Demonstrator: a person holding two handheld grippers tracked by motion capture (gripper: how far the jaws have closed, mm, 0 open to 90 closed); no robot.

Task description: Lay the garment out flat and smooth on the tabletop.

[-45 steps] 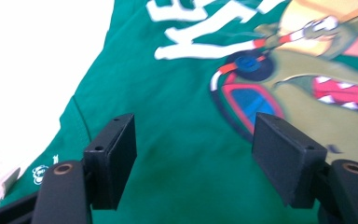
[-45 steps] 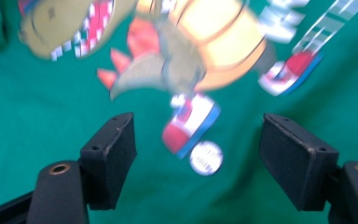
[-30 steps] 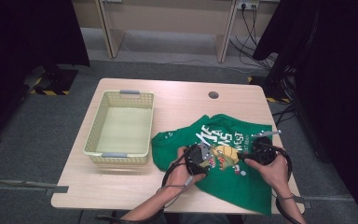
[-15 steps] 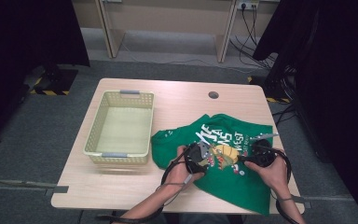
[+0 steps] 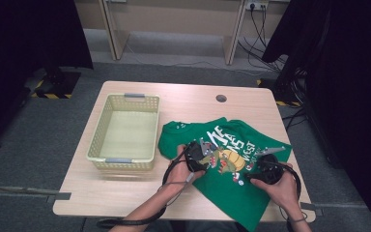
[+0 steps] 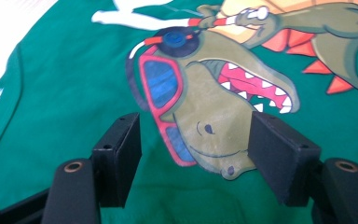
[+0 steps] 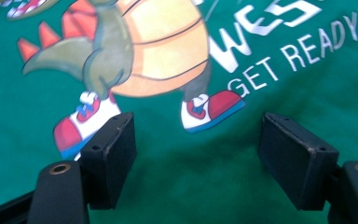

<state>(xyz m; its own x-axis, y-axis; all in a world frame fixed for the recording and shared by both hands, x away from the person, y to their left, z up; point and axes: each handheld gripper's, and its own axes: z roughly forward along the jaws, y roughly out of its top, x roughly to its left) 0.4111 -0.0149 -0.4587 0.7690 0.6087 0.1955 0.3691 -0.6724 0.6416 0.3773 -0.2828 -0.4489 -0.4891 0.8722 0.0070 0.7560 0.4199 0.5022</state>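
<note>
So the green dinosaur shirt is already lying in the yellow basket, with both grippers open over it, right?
Not quite. The high view shows the green dinosaur shirt lying on the table beside the yellow basket, not in it. The left gripper and right gripper are indeed open over it.

White lettering on the green T-shirt [image 7: 307, 140]

In the right gripper view, the words "GET READY" are running in white capitals across the shirt's green cloth, just beside the cartoon dinosaur [image 7: 135, 51] and its red shoe; above them larger white letters reading "WES" are getting cut off by the picture's top edge. In the high view, the same white print is showing on the shirt's chest, with "WEST" just legible and the larger line above it too blurred to make out.
</note>
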